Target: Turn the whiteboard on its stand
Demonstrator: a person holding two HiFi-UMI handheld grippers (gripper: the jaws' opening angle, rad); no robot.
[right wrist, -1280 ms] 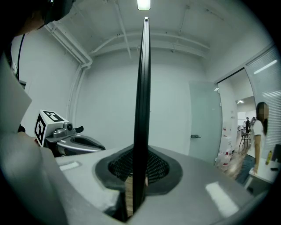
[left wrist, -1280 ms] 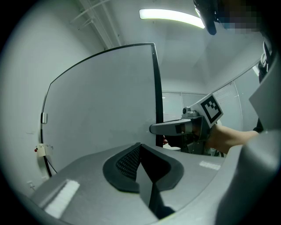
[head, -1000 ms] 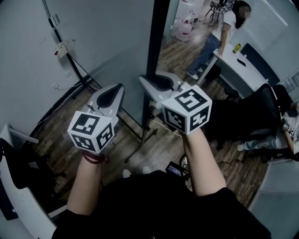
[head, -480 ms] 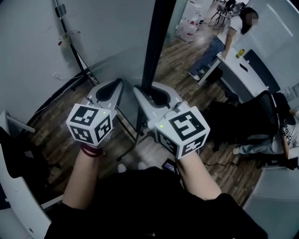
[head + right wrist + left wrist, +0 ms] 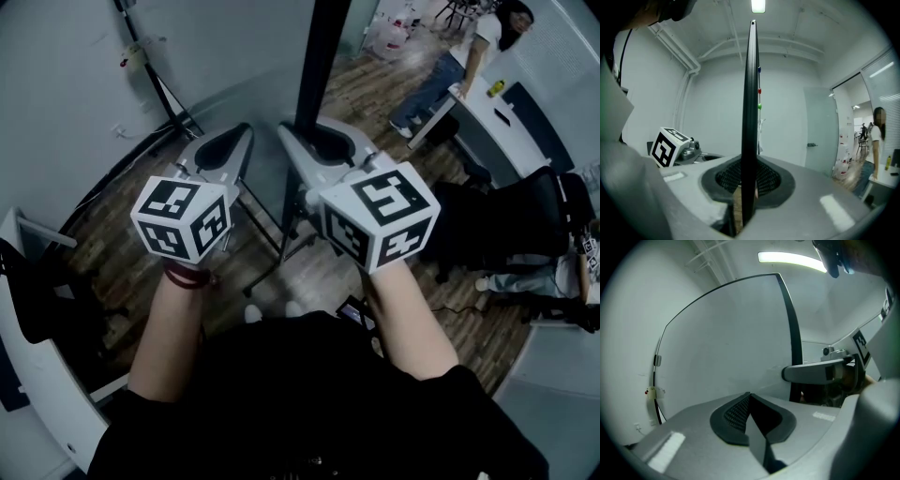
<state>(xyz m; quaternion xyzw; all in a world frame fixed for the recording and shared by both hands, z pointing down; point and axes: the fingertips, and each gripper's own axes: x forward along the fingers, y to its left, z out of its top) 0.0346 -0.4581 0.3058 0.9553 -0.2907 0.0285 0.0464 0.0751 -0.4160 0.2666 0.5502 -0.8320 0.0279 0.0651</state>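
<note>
The whiteboard (image 5: 225, 66) has a pale grey-white face and a black frame; along that frame's edge sit small blue (image 5: 759, 70), red (image 5: 759, 91) and green (image 5: 759, 106) dots. The left gripper (image 5: 230, 145) and the right gripper (image 5: 314, 145) are both light grey, with black mesh-textured pads. Each marker cube (image 5: 183, 230) is white with black square patterns. The floor (image 5: 122, 253) is brown wood planking. The wearer's top (image 5: 309, 403) is black, and a dark red band (image 5: 187, 278) circles the left wrist. The person by the white desk (image 5: 511, 131) wears a white top (image 5: 483, 33) and blue jeans (image 5: 431, 84); a yellow item (image 5: 495, 88) stands on the desk.
</note>
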